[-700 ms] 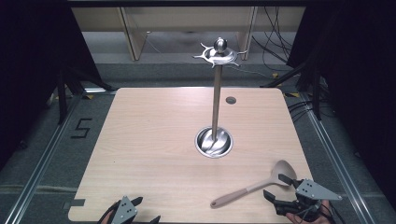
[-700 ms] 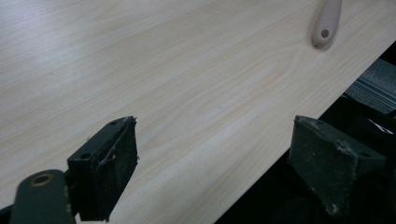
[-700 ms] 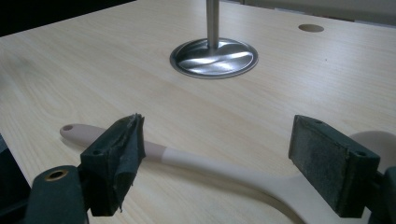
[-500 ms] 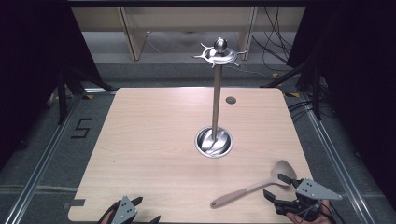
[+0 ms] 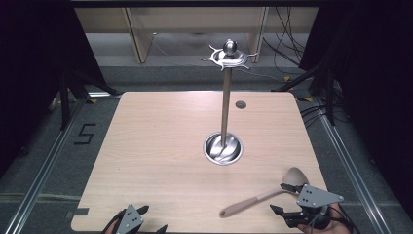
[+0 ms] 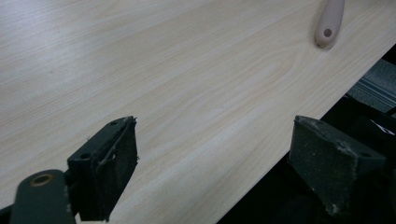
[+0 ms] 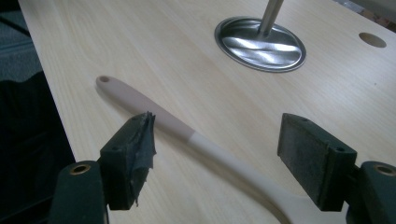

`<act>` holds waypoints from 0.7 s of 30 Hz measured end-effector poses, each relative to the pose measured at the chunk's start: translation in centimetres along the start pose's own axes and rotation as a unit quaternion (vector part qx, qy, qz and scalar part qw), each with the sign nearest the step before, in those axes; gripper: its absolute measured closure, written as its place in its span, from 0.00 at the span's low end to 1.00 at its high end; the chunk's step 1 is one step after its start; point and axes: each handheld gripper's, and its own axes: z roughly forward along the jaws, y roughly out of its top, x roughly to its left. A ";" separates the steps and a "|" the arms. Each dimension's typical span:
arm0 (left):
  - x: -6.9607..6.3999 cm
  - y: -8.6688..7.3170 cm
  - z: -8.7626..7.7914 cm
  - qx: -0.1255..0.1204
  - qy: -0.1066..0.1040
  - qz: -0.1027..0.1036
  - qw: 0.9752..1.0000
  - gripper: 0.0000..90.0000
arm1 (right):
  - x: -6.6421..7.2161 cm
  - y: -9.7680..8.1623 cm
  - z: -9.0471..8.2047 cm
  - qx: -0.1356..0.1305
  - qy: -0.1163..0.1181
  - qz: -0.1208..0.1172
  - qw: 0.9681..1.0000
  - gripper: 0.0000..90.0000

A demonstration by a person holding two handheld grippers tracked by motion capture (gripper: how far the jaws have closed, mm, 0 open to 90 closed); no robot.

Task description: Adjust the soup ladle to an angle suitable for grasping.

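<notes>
A beige wooden spoon (image 5: 253, 200) lies flat near the table's front right edge, its bowl (image 5: 295, 176) pointing right. My right gripper (image 5: 281, 198) hovers over it, open. In the right gripper view the spoon's handle (image 7: 159, 116) runs between the two wide-apart pads (image 7: 312, 156), and neither pad touches it. A metal utensil stand (image 5: 223, 114) rises from a round base (image 5: 222, 148) at the table's middle, with bare hooks at its top (image 5: 229, 56). My left gripper (image 5: 152, 218) sits at the front edge, open and holding nothing (image 6: 219, 163). The spoon's handle end (image 6: 327, 25) shows beyond it.
The light wooden table (image 5: 160, 146) has a small round hole (image 5: 240, 104) behind the stand. Dark floor, rails and cables surround it. In the left gripper view the table's front edge (image 6: 261, 172) drops off between the jaws.
</notes>
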 end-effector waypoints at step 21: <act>0.1 0.0 -0.1 0.001 -0.002 -0.002 1.000 0.17 | -0.9 4.9 4.5 0.156 0.076 -0.136 0.975 0.48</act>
